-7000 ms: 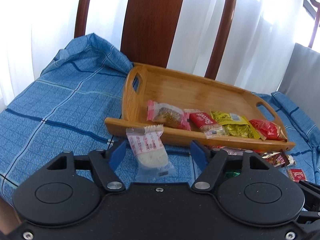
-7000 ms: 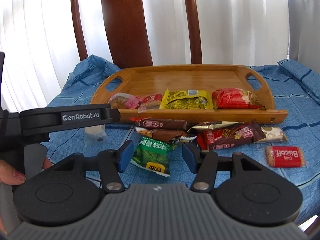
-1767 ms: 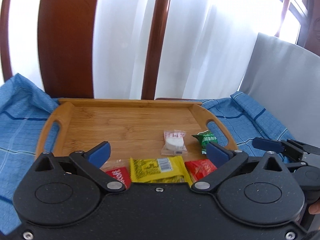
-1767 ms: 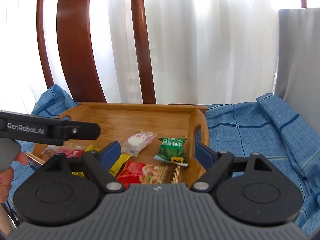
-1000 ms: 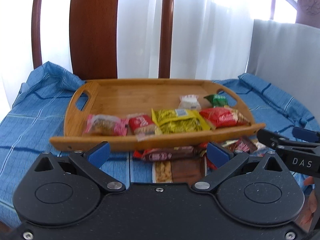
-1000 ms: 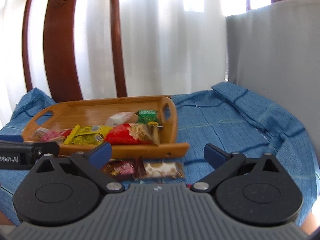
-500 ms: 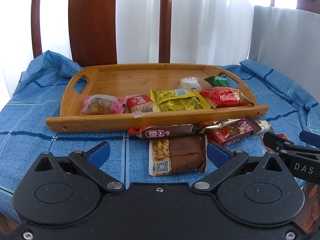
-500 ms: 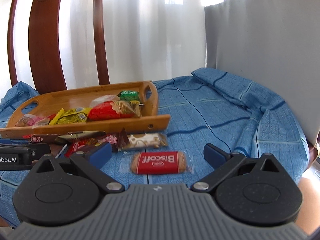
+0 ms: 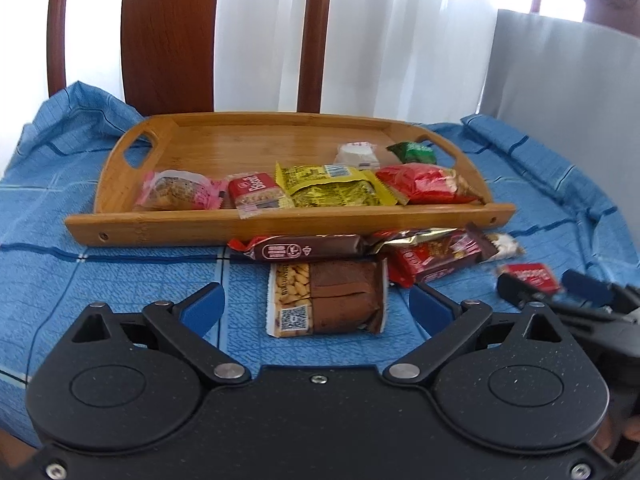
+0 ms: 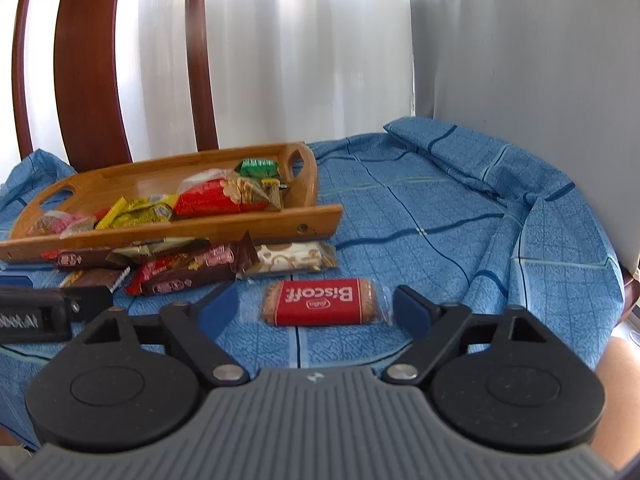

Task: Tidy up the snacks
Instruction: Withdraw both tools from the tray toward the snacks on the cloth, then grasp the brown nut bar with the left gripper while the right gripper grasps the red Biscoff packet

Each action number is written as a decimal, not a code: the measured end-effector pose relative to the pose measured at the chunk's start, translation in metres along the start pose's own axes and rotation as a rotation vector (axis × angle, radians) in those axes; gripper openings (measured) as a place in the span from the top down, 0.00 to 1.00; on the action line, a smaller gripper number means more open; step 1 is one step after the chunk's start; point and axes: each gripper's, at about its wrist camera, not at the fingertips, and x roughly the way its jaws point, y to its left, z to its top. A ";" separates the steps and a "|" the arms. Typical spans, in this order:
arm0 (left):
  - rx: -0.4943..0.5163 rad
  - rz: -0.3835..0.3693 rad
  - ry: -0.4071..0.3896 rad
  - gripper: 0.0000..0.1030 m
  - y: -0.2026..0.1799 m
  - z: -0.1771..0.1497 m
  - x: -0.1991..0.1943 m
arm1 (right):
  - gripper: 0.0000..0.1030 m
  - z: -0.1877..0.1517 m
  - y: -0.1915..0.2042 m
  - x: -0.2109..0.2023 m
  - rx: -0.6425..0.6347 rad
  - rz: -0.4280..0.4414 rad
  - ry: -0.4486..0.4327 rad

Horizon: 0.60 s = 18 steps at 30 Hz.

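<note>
A red Biscoff packet [image 10: 320,302] lies flat on the blue cloth between the fingers of my right gripper [image 10: 316,308]. Its jaws are closing, with a small gap still showing on each side of the packet. In the left wrist view a brown cake packet with a peanut picture [image 9: 326,300] lies between the wide-open fingers of my left gripper [image 9: 318,304], untouched. The wooden tray [image 9: 280,224] behind holds several snack packets: pink, red, yellow, white and green. The right gripper [image 9: 548,286] shows at the right edge around the Biscoff packet [image 9: 528,274].
Loose bars lie along the tray's front rim [image 10: 200,228]: a brown chocolate bar [image 9: 296,249], a red and gold one [image 9: 436,258] and a nougat bar [image 10: 292,259]. A wooden chair back [image 9: 168,36] and white curtains stand behind. A grey panel [image 10: 520,100] rises at the right.
The right gripper's fingers have drawn in toward the Biscoff packet, which now sits nearer in its view. The left wrist view has barely shifted; the cake packet stays between its fingers.
</note>
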 end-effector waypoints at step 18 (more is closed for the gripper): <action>0.044 0.037 0.007 0.20 -0.007 -0.001 0.006 | 0.21 0.000 0.004 0.000 -0.023 -0.008 -0.013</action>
